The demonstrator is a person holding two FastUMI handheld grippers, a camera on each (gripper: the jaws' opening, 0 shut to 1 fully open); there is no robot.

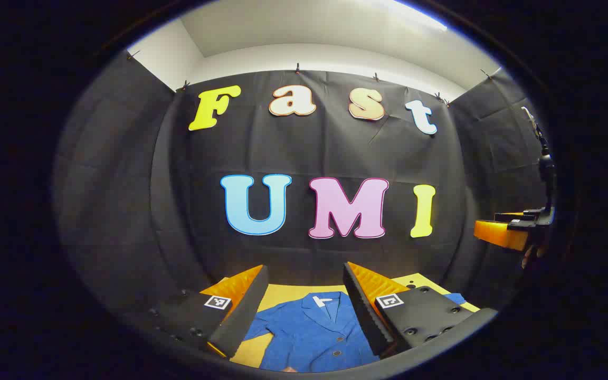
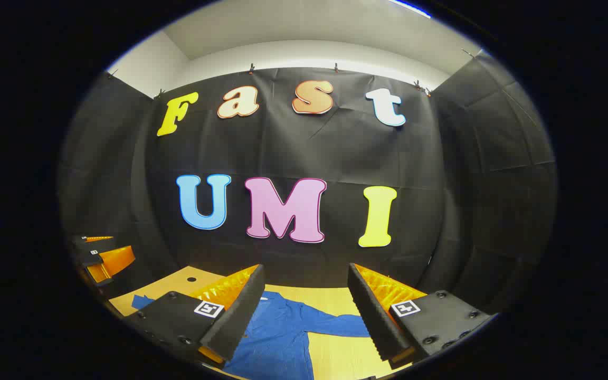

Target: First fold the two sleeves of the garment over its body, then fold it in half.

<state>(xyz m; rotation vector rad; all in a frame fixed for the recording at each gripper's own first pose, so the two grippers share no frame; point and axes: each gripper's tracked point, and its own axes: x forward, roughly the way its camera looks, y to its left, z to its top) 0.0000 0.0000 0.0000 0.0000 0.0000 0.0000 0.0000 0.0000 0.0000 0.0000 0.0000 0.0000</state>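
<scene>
In the left gripper view, the left gripper (image 1: 304, 309) sits at the bottom centre of the frame with its two black-and-orange fingers spread wide apart and nothing between them. It is held above the table, looking forward and slightly down toward the booth's back wall. Through the gap between the fingers lies the blue garment (image 1: 314, 332), a buttoned shirt spread flat on the yellow table (image 1: 283, 291). Its collar (image 1: 323, 300) points away, toward the back wall, and its body runs down to the lower edge of the frame, so the long axis goes from the far wall toward the camera. A sliver of blue, probably one sleeve, peeks out just past the finger at lower right. At the right edge of the frame, well above table height, the right gripper (image 1: 502, 229) shows side-on with a fingertip of the holding hand just beneath it.

In the right gripper view, the right gripper (image 2: 304, 311) is likewise at bottom centre, fingers parted wide and holding nothing, raised above the table (image 2: 335, 301). The garment (image 2: 277, 338) lies between and below the fingers, with one sleeve (image 2: 343, 323) stretched out flat toward the lower right of the frame. The left gripper (image 2: 104, 259) appears at the left edge, up off the table.
</scene>
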